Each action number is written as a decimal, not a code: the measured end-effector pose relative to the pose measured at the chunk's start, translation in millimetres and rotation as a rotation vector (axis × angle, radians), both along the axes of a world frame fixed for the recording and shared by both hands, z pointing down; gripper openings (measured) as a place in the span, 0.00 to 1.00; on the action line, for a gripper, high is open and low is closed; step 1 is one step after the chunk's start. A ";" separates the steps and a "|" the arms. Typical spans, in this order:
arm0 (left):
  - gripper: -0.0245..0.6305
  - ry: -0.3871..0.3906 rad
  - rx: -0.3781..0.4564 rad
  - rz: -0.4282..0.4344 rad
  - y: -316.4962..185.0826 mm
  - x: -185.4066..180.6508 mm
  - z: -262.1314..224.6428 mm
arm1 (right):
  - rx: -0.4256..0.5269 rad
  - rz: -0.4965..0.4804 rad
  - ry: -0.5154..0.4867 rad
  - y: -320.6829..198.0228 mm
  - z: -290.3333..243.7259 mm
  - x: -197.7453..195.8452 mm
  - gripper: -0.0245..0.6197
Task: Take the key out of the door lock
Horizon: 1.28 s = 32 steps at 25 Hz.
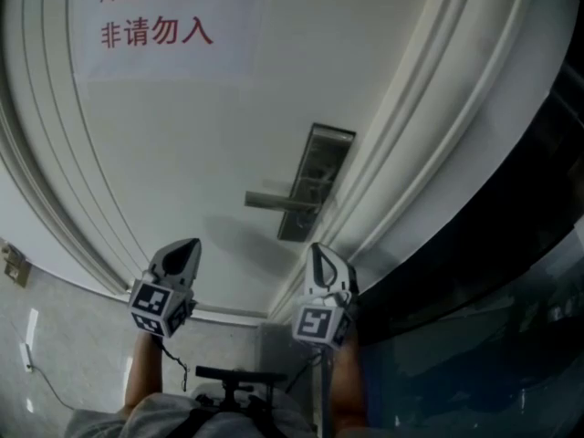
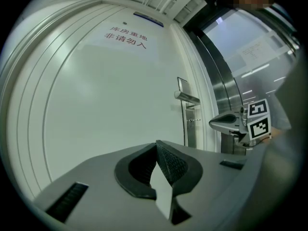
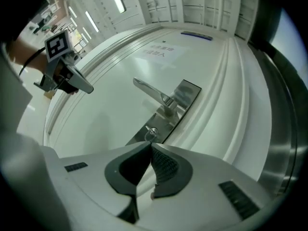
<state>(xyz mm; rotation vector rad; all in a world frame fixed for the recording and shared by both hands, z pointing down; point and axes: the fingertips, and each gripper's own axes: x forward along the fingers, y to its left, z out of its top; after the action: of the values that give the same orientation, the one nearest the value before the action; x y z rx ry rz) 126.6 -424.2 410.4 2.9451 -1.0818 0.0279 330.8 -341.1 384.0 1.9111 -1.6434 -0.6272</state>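
Observation:
A white door (image 1: 192, 144) carries a steel lock plate (image 1: 315, 182) with a lever handle (image 1: 278, 203). Below the handle a small key (image 3: 151, 133) with a ring sticks out of the lock; the left gripper view also shows the key (image 2: 194, 121). My right gripper (image 3: 150, 146) is shut and empty, its tips a short way in front of the key and apart from it. In the head view the right gripper (image 1: 317, 250) hangs just below the plate. Further left, away from the lock, my left gripper (image 2: 156, 146) is shut on nothing.
A paper sign with red characters (image 1: 155, 12) is stuck high on the door. Ridged white moulding (image 1: 411, 153) frames the door on the right, and beyond it stands a dark glass and metal panel (image 1: 493, 272). Pale floor tiles (image 1: 55, 336) show at the lower left.

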 end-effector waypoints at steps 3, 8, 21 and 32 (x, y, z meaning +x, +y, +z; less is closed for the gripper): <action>0.05 -0.003 -0.006 -0.002 -0.7 0.0 3.0 | -0.001 0.014 0.155 -4.9 -7.1 -0.6 0.05; 0.05 -0.003 -0.010 -0.011 -0.3 -2.2 4.4 | -0.065 0.025 0.374 -11.0 -3.4 0.8 0.05; 0.05 0.005 -0.011 -0.033 4.7 -10.2 6.7 | -0.062 0.012 0.586 -12.5 -9.3 -7.7 0.05; 0.05 0.014 -0.014 -0.034 7.9 -7.3 7.8 | -0.092 -0.006 0.565 -21.8 -5.1 -4.0 0.23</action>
<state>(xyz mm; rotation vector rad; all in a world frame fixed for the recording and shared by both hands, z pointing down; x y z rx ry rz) 119.3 -416.2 418.2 2.9097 -1.1251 0.0148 326.8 -363.0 378.9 1.4803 -1.2859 -0.9700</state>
